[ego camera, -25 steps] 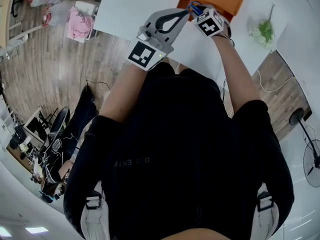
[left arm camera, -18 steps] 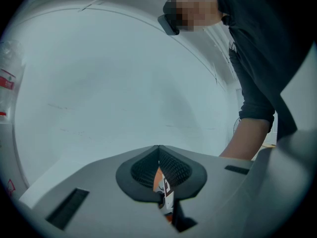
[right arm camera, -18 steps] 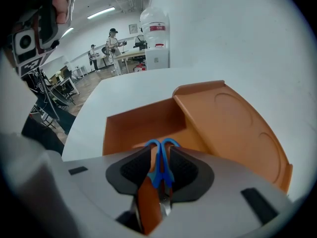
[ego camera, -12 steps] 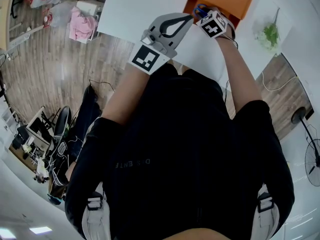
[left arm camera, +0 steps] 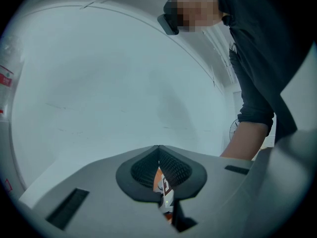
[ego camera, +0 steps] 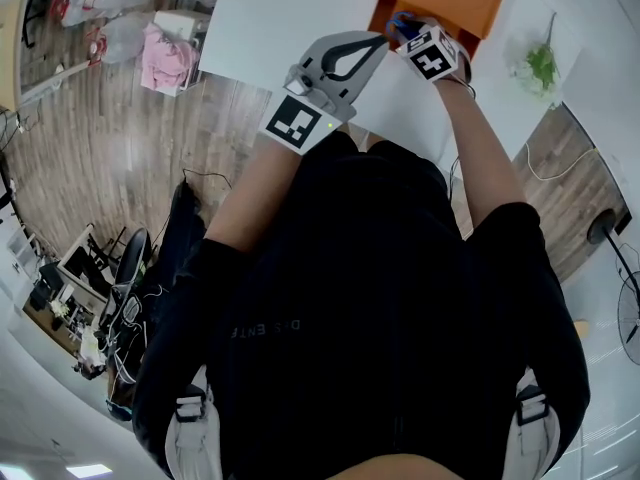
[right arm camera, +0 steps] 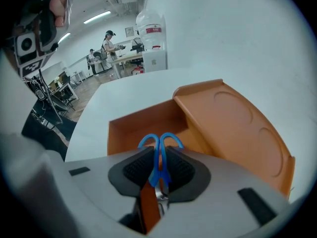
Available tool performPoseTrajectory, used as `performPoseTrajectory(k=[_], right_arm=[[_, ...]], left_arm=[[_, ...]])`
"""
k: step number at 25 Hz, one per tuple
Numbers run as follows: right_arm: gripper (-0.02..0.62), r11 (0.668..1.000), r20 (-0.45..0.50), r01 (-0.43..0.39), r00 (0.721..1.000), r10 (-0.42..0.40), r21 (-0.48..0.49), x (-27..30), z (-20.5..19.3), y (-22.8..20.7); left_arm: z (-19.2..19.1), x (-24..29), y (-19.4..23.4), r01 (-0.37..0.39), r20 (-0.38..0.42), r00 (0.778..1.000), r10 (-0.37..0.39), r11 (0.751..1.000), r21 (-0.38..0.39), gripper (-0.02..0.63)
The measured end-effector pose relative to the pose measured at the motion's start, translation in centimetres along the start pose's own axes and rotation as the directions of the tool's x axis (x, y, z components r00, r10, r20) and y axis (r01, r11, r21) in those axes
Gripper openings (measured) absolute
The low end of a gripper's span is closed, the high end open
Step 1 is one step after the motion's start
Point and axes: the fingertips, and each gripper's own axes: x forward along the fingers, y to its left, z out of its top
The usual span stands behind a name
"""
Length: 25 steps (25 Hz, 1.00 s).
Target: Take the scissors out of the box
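- Over the open orange box (right arm camera: 143, 125), the blue-handled scissors (right arm camera: 159, 152) stand between the fingers of the right gripper (right arm camera: 158, 162), with the handle loops poking out past the tips.
- Those fingers have just been closing and now clamp the handles.
- The box sits on the white counter (ego camera: 290, 18), its lid swung back.
- The left gripper (left arm camera: 159, 155) hangs just beside it, fingers together with nothing between them.

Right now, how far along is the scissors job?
Done: the right tongs have just been closing onto the blue-handled scissors, handles pinched between them. In hand: scissors, gripped over the open orange cardboard box. Remaining: lift them clear and set them outside.
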Motion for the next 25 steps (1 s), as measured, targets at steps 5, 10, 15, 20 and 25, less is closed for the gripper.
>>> performPoseTrajectory(k=[5,10,15,20,25], right_arm=[[0.089,0.995,0.101,-0.015,0.995,0.006,0.095,-2.3,1.8,0.2],[0.087,0.993,0.151,0.008,0.988,-0.025,0.117,-4.1,2.7,0.0],[0.087,0.990,0.205,0.025,0.977,-0.054,0.141,-5.8,3.1,-0.1],[0.086,0.985,0.264,0.046,0.960,-0.090,0.169,-7.6,4.0,-0.2],[0.086,0.976,0.333,0.061,0.934,-0.129,0.208,-9.4,4.6,-0.7]], left_arm=[[0.8,-0.2,-0.2,0.021,0.010,1.000,-0.021,1.000,0.006,0.018],[1.6,-0.6,-0.3,0.034,0.022,0.999,-0.034,0.999,0.016,0.018],[1.9,-0.6,-0.5,0.044,0.030,0.999,-0.045,0.999,0.027,0.018],[2.9,-0.6,-0.8,0.062,0.042,0.997,-0.064,0.997,0.040,0.018],[3.3,-0.5,-0.8,0.069,0.048,0.996,-0.071,0.996,0.049,0.018]])
